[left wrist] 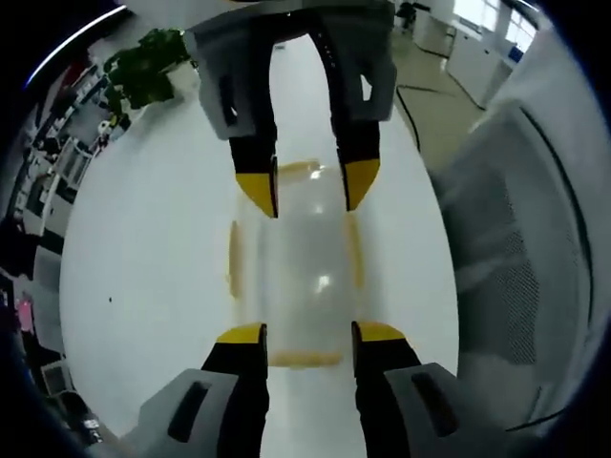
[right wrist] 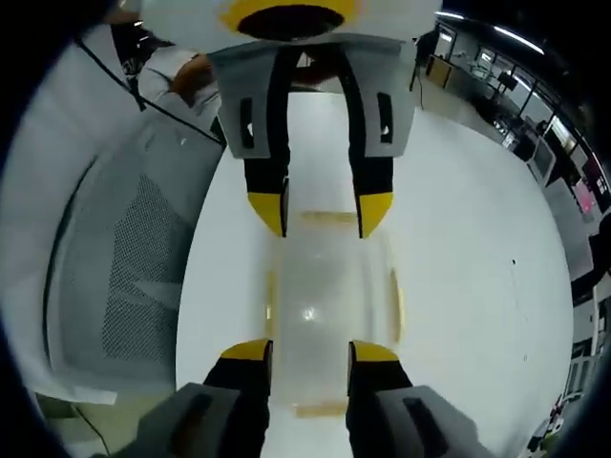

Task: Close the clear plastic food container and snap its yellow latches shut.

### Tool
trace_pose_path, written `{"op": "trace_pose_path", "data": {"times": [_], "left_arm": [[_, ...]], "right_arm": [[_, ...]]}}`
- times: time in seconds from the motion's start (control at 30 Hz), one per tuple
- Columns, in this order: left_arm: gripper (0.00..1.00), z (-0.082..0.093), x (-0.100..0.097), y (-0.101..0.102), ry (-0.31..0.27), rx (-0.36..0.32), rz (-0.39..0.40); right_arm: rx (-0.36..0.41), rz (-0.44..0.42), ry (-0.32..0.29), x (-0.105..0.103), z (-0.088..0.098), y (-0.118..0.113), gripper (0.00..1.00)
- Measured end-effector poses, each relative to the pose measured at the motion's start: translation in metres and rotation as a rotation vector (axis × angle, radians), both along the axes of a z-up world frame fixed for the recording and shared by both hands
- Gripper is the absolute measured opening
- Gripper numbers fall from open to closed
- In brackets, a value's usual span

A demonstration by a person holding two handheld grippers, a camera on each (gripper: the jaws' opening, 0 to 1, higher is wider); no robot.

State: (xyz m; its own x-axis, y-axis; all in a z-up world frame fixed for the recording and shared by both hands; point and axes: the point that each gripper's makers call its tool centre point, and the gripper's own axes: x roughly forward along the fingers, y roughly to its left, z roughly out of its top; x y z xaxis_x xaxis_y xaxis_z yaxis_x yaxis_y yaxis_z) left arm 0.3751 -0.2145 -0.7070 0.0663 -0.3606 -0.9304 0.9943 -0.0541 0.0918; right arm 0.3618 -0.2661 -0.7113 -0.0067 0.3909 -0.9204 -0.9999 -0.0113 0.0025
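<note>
**Two grippers face each other over the clear container**

The clear plastic container [left wrist: 298, 272] sits on the white bench [left wrist: 143, 286], directly between the two grippers. In the left gripper view, the left gripper [left wrist: 310, 332] rises from the bottom with its yellow-tipped jaws set apart at about the width of the container's near end, one tip by each near corner. Nothing is clamped between them. Opposite it, the right gripper [left wrist: 310, 186] comes in from the top, its jaws likewise parted over the far end.

In the right gripper view the same scene is mirrored: the right gripper [right wrist: 310, 351] stands with jaws apart at the near end of the container [right wrist: 329, 305], and the left gripper [right wrist: 323, 212] is across from it.

Yellow latches [left wrist: 234, 260] show along the container's sides and ends; whether they are snapped down I cannot tell. A grey mesh chair [left wrist: 516, 277] stands beside the bench, and a green plant [left wrist: 148, 67] lies beyond the right gripper.
</note>
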Motion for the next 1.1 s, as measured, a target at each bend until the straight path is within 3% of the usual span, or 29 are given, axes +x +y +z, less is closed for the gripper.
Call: {"op": "trace_pose_path", "data": {"times": [0.13,0.17,0.27,0.6,1.1], "left_arm": [[0.32,0.002,0.0,-0.009,-0.002,-0.01,-0.008],[0.32,0.002,0.004,-0.012,-0.007,-0.041,0.014],[0.31,-0.001,0.006,-0.009,-0.003,-0.022,0.01],[0.31,-0.003,0.003,-0.007,-0.001,-0.019,0.014],[0.32,-0.003,0.0,-0.021,0.024,-0.079,0.063]], "right_arm": [[0.013,0.005,-0.001,0.001,0.002,0.007,0.28],[0.015,-0.037,-0.009,0.004,0.002,0.005,0.28],[0.004,-0.004,0.003,0.003,0.0,0.004,0.28],[0.024,-0.009,0.0,0.003,0.003,0.012,0.28],[0.065,-0.051,0.023,0.01,0.0,0.013,0.26]]}}
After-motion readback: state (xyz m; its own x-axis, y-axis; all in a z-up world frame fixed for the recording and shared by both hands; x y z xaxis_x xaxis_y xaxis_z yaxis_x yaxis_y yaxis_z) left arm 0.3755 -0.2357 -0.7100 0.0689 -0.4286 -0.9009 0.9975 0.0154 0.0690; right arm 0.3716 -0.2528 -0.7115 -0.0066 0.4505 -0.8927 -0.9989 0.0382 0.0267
